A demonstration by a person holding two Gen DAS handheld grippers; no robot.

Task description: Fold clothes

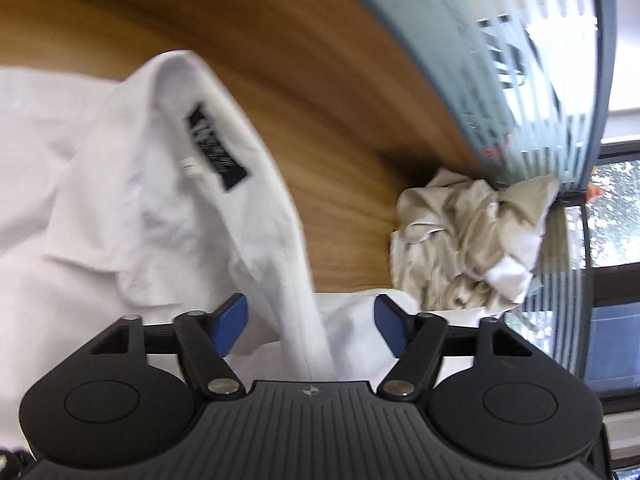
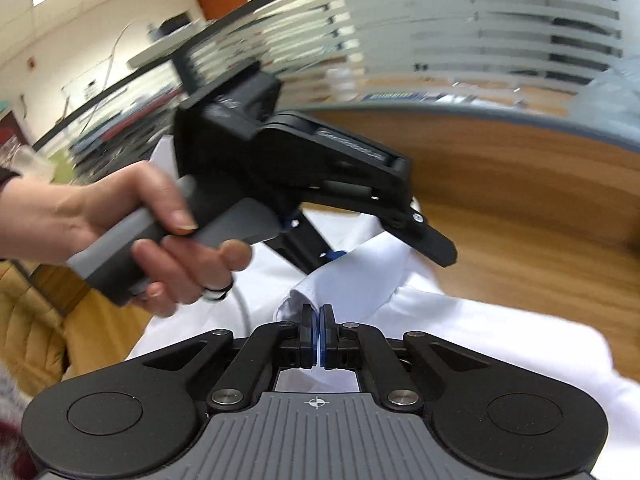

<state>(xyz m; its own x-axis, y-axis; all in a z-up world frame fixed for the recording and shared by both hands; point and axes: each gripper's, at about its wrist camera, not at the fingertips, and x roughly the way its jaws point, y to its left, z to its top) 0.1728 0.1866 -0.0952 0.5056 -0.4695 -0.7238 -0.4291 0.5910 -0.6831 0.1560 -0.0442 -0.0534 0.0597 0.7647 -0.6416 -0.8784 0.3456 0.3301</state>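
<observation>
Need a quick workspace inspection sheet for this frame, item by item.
Surface: wooden table, grey rim.
Job's things: white shirt spread out, collar and black label showing.
Clutter: crumpled beige cloth at the table edge.
Grippers: left hand-held gripper open, shirt fabric between its fingers; right hand-held gripper shut on white shirt; a hand holds the left one.
Cables: nothing seen.
Surroundings: striped glass partition, window; blurred.

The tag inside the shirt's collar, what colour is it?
Black, with pale lettering too blurred to read. The tag on the white shirt shows best in the left wrist view.
</observation>
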